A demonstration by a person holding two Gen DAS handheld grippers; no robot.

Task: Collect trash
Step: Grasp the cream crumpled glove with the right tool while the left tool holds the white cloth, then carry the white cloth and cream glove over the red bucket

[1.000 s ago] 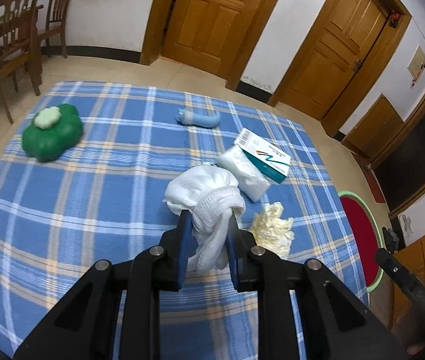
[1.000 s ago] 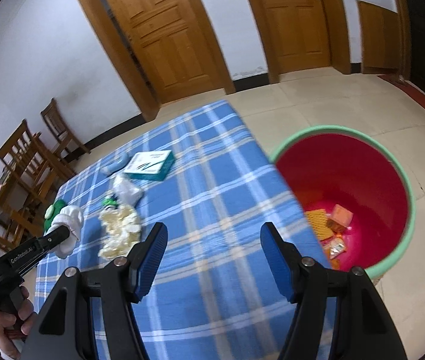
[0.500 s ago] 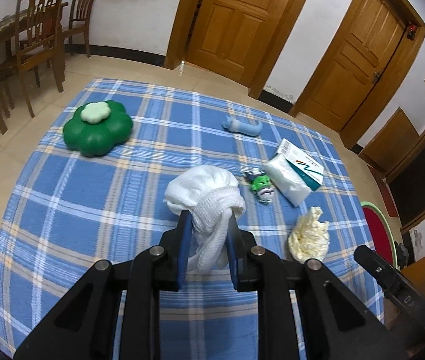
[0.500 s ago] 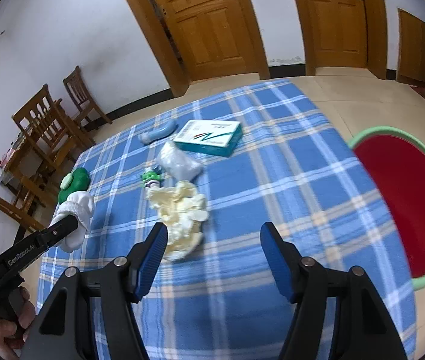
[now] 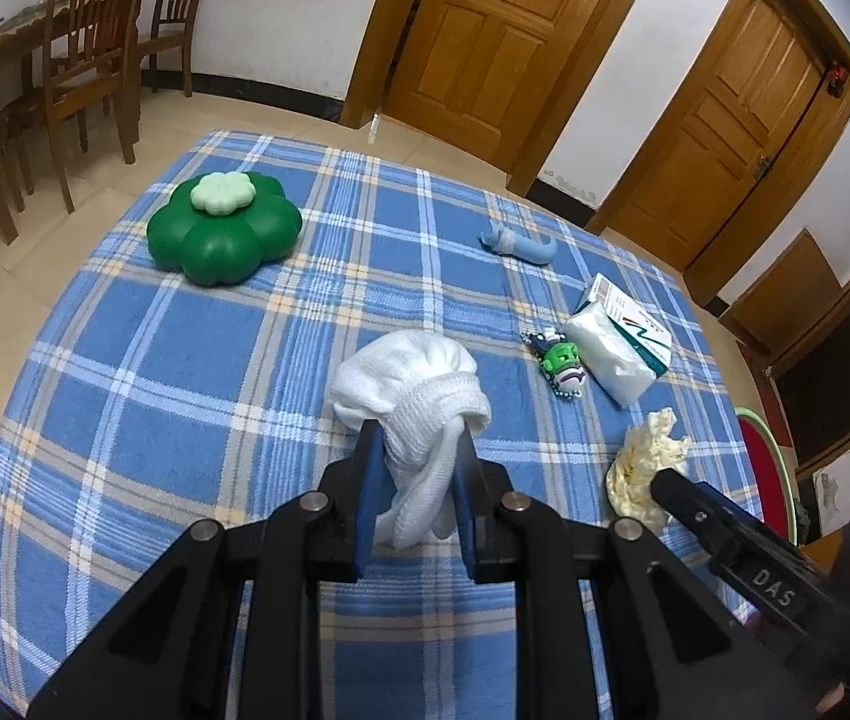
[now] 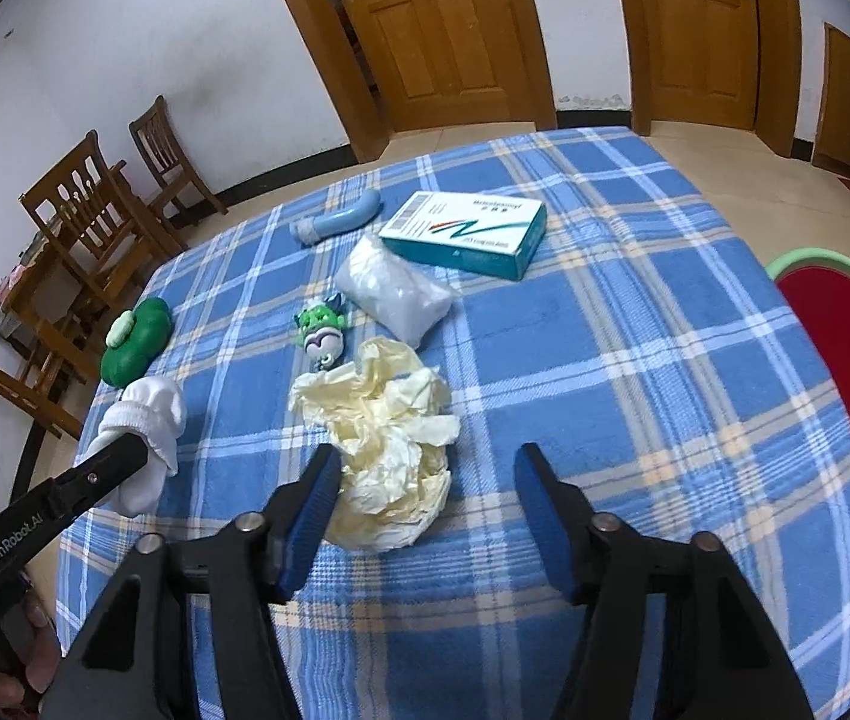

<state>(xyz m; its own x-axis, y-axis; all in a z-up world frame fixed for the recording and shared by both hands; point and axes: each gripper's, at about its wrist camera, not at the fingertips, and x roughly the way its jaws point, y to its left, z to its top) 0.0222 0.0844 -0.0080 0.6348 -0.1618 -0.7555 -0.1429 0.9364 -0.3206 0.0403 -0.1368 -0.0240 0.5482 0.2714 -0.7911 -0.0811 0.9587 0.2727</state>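
Observation:
My left gripper (image 5: pixel 416 438) is shut on a white sock (image 5: pixel 419 402), held above the blue plaid tablecloth (image 5: pixel 185 372); the sock also shows in the right wrist view (image 6: pixel 146 420). My right gripper (image 6: pixel 427 459) is open, its fingers on either side of the near end of a crumpled cream paper wad (image 6: pixel 389 432), which also shows in the left wrist view (image 5: pixel 643 456). A red bin with a green rim (image 6: pixel 838 360) stands on the floor to the right of the table.
On the cloth lie a green flower-shaped box (image 5: pixel 224 228), a light blue tube (image 6: pixel 338 219), a teal and white carton (image 6: pixel 466 231), a clear plastic bag (image 6: pixel 392 294) and a small green toy (image 6: pixel 320 333). Wooden chairs (image 5: pixel 89 60) stand at the left.
My right gripper has swung from the red bin to the table and now reaches the cream paper wad. My left gripper still holds the sock and has drawn back a little.

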